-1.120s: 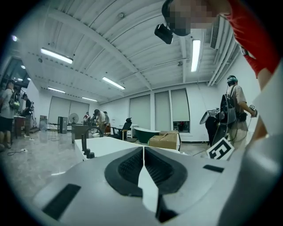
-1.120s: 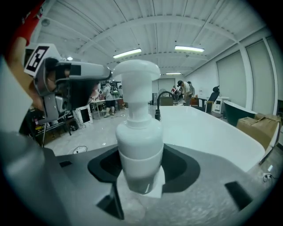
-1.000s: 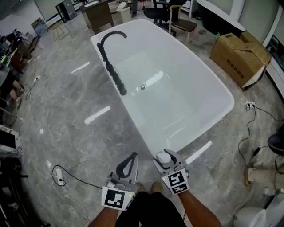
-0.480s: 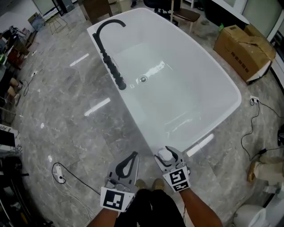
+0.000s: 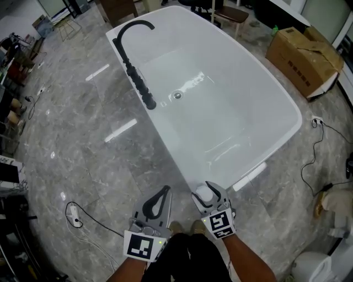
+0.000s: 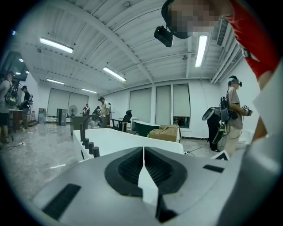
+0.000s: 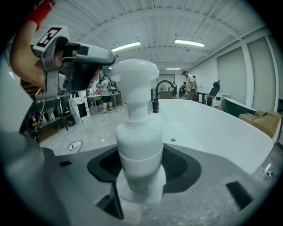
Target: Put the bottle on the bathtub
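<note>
A white pump bottle (image 7: 138,132) stands upright between the jaws of my right gripper (image 5: 207,195), which is shut on its body; the bottle's cap (image 5: 204,193) shows from above in the head view. The white bathtub (image 5: 278,104) stretches ahead, its near corner just beyond the right gripper. A black curved faucet (image 5: 134,58) stands on the tub's left rim. My left gripper (image 5: 160,198) is beside the right one over the floor, its jaws shut with nothing between them.
A cardboard box (image 5: 300,52) sits on the floor right of the tub. Cables (image 5: 311,160) trail on the right, another cable with a plug (image 5: 74,216) on the left. Chairs (image 5: 229,16) stand beyond the tub. Several people (image 6: 233,112) stand around the room.
The bathtub has shifted slightly up and nearer in the head view as I step closer. Both grippers keep their pose, the bottle still held.
</note>
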The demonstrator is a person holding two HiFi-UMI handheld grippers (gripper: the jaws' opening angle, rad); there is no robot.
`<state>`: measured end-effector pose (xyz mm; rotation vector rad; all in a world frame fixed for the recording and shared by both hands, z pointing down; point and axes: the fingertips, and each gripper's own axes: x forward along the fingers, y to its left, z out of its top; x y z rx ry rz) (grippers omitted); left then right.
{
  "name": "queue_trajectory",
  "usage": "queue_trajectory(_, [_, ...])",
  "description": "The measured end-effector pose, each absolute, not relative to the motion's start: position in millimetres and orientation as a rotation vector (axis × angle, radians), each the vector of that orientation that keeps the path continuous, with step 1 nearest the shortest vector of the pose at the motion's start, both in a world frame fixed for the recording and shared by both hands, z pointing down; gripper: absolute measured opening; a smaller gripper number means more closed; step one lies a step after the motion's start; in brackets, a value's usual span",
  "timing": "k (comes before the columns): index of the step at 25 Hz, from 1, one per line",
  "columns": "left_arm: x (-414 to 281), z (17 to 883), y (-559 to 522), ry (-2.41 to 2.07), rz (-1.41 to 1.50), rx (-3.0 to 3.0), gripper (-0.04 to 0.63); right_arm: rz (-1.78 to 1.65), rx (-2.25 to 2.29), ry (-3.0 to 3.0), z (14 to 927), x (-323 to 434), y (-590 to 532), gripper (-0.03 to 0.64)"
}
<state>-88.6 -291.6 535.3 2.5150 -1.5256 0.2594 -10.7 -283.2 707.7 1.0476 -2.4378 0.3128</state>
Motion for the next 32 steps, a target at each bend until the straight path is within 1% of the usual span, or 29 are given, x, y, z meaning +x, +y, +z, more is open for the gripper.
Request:
queue_trajectory(1, [-88,535,-291,-1.524,0.260,2.518,0.014,0.317,1.056,-2.440,707,-10,-282,0.253])
queue_trajectory(3, [-86,535,-290,-1.518,0.256,2.523,0.014,0.324,1.066,-2.445,706,-10,-281,0.305])
queue_trajectory(5, [-84,533,-289,-1.513,0.246,2.525,0.014,0.317,1.066,-2.445,702,-9,-279,0.321])
queue_trajectory(10, [-81,522,-282,-1.501,0.235,2.539,0.014,0.293,1.108,-2.452,675,3,-274,0.322])
queue_trajectory(16, [-80,490,-265,-1.498,0.209,2.582,0.014,0.236,1.152,-2.544,599,7,-253,0.307])
queue_trajectory(27, [-69,407,-215,-1.466,0.073,2.672,0.014,0.128,1.284,-2.761,436,1,-202,0.175])
queue_trajectory(32, [-57,376,-201,-1.438,0.003,2.723,0.014,0.033,1.301,-2.804,395,6,-189,0.084])
